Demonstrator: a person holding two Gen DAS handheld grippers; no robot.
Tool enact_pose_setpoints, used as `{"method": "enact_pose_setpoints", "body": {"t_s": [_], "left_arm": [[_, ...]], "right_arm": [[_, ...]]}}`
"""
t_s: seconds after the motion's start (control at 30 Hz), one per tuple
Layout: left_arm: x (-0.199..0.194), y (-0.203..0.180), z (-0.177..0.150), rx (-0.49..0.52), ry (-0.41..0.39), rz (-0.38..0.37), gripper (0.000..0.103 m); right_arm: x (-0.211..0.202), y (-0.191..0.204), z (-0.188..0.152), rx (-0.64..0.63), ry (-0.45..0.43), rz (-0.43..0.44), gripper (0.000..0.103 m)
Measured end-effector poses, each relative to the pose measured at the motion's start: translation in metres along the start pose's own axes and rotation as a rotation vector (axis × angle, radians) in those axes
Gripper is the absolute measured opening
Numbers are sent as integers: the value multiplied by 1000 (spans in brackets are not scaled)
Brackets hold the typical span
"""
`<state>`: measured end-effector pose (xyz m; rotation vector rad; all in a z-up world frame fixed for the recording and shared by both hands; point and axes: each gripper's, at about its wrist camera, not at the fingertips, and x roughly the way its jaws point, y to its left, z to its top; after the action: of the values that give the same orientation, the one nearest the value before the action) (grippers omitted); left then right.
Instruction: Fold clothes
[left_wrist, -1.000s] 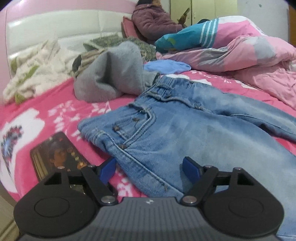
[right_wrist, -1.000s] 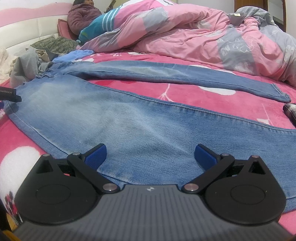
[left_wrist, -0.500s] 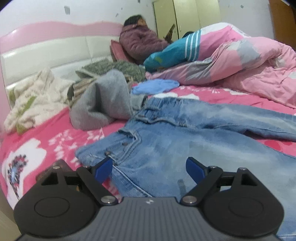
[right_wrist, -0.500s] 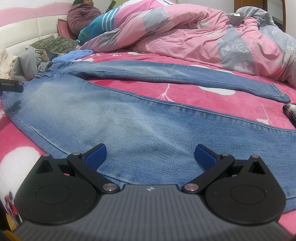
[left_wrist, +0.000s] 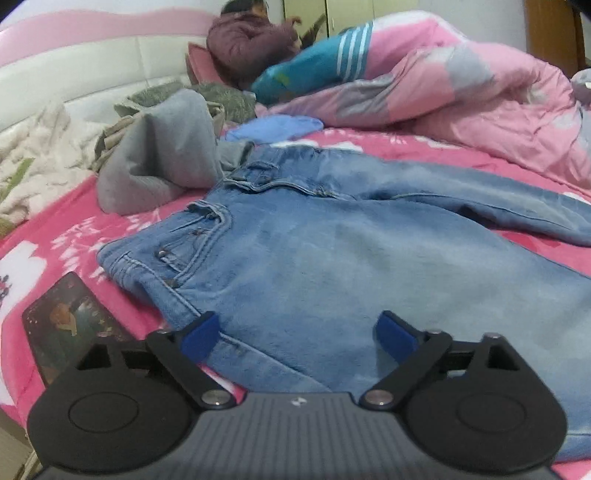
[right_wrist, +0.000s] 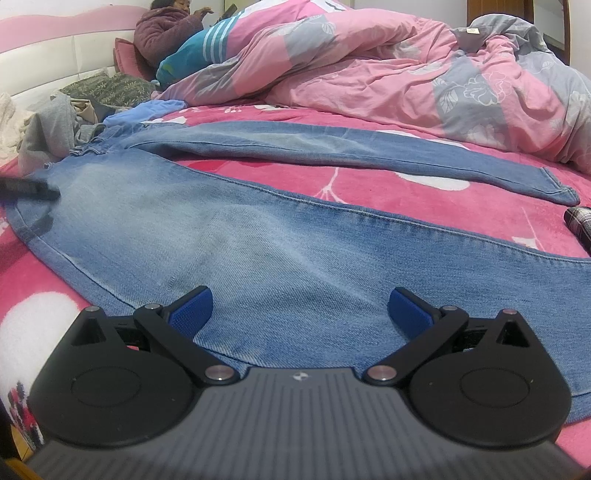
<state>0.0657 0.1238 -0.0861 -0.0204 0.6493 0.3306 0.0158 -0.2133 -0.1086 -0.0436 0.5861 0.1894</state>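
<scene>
Here, from the left wrist view: left gripper (left_wrist: 297, 330) at bottom centre, jaws spread wide and holding nothing, poised over the hip edge of light blue jeans (left_wrist: 332, 251) spread across the middle of the frame on a pink bedsheet (left_wrist: 66, 236). Grey garment (left_wrist: 162, 155) heaped at upper left, just beyond the waistband; phone (left_wrist: 64, 332) lying at lower left; pink quilt (left_wrist: 461, 107) bunched at upper right.

Next, from the right wrist view: right gripper (right_wrist: 300, 310) at bottom centre, jaws likewise released, above the near leg of the jeans (right_wrist: 258, 236). Second leg stretching across mid-frame toward the right edge. Quilt (right_wrist: 406, 74) filling the top; seated person (right_wrist: 166, 29) at upper left.
</scene>
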Motion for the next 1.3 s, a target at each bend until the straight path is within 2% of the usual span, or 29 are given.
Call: {"method": "enact_pose_setpoints", "body": {"t_s": [0.1, 0.23, 0.33, 0.4, 0.47, 0.5, 0.6, 0.73, 0.83, 0.97, 1.07, 1.23, 1.3], "left_arm": [[-5, 4, 3, -13, 1, -3, 95], [-23, 3, 6, -14, -62, -19, 95], [-35, -9, 7, 21, -99, -83, 95], [-32, -20, 5, 52, -87, -124, 95], [-22, -33, -1, 73, -36, -155, 96], [-17, -38, -6, 85, -11, -156, 96], [-15, -47, -15, 125, -30, -120, 97], [-15, -42, -7, 123, -6, -125, 97], [-22, -42, -1, 140, -32, -101, 97], [-30, -48, 22, 148, -87, -154, 97], [-28, -65, 47, 173, -134, -217, 97], [12, -108, 95, 171, -136, -306, 97], [35, -128, 107, 180, -127, -311, 97]], "right_arm": [[0, 0, 0, 0, -4, 0, 102], [0, 0, -1, 1, -9, -1, 102], [0, -1, -2, 1, -13, 1, 102], [-3, -1, -3, 1, -18, 6, 102], [-5, -2, -5, 1, -22, 10, 102], [-6, -3, -5, 2, -24, 12, 102], [-9, -4, -7, 2, -31, 19, 102], [-13, -5, -10, 3, -41, 29, 102], [-16, -6, -12, 3, -48, 35, 102], [-33, -16, -14, 0, -22, 79, 102], [-42, -26, 1, -10, 30, 99, 102], [-39, -61, 60, 81, -60, 84, 102], [-22, -78, 89, 133, -81, 91, 102]]}}
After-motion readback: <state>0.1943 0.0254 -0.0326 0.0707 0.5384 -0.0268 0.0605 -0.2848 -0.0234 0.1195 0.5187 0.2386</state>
